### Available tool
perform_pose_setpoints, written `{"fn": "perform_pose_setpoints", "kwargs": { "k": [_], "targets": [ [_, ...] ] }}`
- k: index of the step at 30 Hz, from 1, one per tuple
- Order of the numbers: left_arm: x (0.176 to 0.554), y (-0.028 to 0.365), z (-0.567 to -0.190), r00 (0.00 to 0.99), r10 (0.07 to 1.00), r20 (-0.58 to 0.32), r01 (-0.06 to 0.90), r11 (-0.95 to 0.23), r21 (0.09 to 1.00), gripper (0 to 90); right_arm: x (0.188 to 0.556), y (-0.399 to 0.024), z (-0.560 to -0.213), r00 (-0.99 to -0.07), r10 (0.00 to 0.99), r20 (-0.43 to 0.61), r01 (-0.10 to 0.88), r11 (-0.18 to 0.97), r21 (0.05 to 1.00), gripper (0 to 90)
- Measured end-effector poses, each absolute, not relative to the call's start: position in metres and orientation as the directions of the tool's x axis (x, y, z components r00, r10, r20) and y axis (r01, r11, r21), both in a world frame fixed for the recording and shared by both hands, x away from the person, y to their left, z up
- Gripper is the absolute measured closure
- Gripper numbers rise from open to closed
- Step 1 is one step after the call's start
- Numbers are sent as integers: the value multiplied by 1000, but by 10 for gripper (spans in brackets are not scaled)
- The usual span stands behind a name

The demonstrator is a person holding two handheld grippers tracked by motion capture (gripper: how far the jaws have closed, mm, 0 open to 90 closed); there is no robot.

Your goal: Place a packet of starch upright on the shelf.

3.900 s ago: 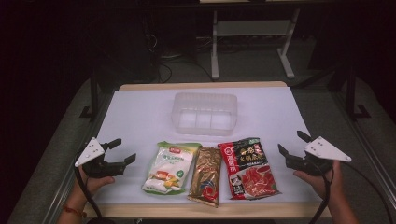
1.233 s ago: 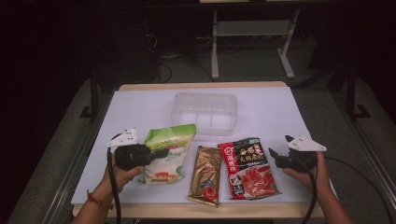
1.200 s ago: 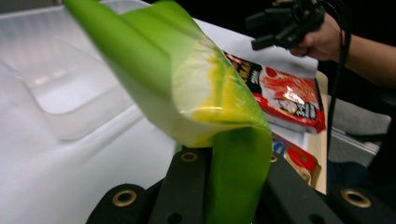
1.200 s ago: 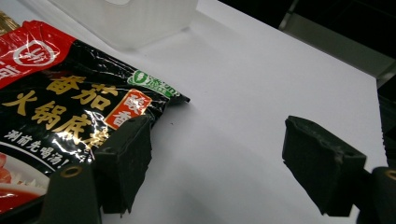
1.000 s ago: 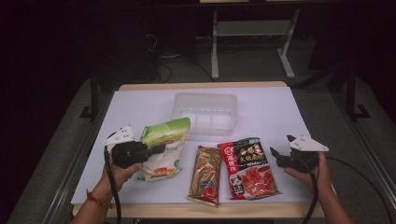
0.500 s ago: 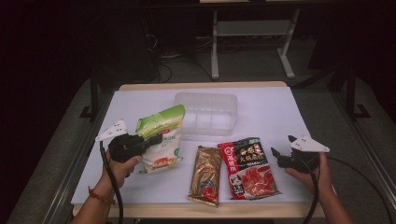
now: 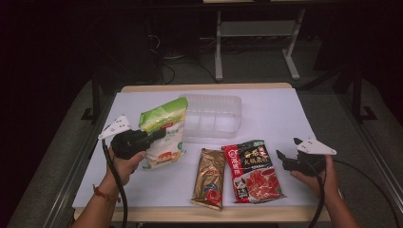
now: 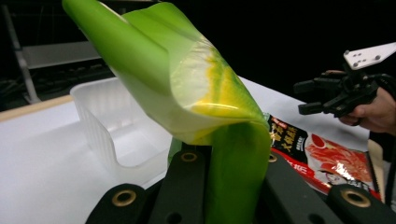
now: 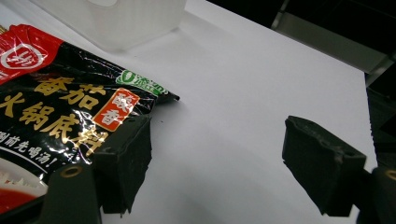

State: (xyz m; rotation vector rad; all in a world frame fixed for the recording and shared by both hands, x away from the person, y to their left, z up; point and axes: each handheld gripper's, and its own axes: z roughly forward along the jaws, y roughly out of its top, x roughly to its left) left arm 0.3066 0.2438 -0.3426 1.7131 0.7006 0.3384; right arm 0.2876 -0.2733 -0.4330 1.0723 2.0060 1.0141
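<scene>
My left gripper [image 7: 159,135] is shut on a green and white food pouch [image 7: 163,133], lifted off the table just left of the clear plastic container [image 7: 213,117]. In the left gripper view the pouch [image 8: 196,93] rises bent from between the black jaws, with the container [image 8: 116,126] behind it. A gold-brown packet [image 7: 209,178] and a red and black sauce packet [image 7: 252,170] lie flat near the front edge. My right gripper [image 7: 281,157] stands open just right of the red packet, low over the table. In the right gripper view its left pad [image 9: 128,158] overlaps the packet's corner [image 9: 70,112]; nothing sits between the jaws.
The white table [image 7: 275,114] has bare room at the back right and far left. Metal rails run along both sides. A desk frame [image 7: 256,42] stands behind on the dark floor. The other hand and its gripper [image 8: 345,91] appear far off in the left gripper view.
My left gripper closed on the green pouch, raised it off the table and carried it back toward the container. The right gripper has stayed beside the red packet.
</scene>
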Motion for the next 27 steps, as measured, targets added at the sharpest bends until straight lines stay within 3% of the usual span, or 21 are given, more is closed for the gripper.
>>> {"fn": "perform_pose_setpoints", "kwargs": {
  "k": [27],
  "targets": [
    [349,225,-303,746,654,-125,219,-63,974,859,287,-275,-434,-463,876,-137,372,332,867,235]
  ]
}}
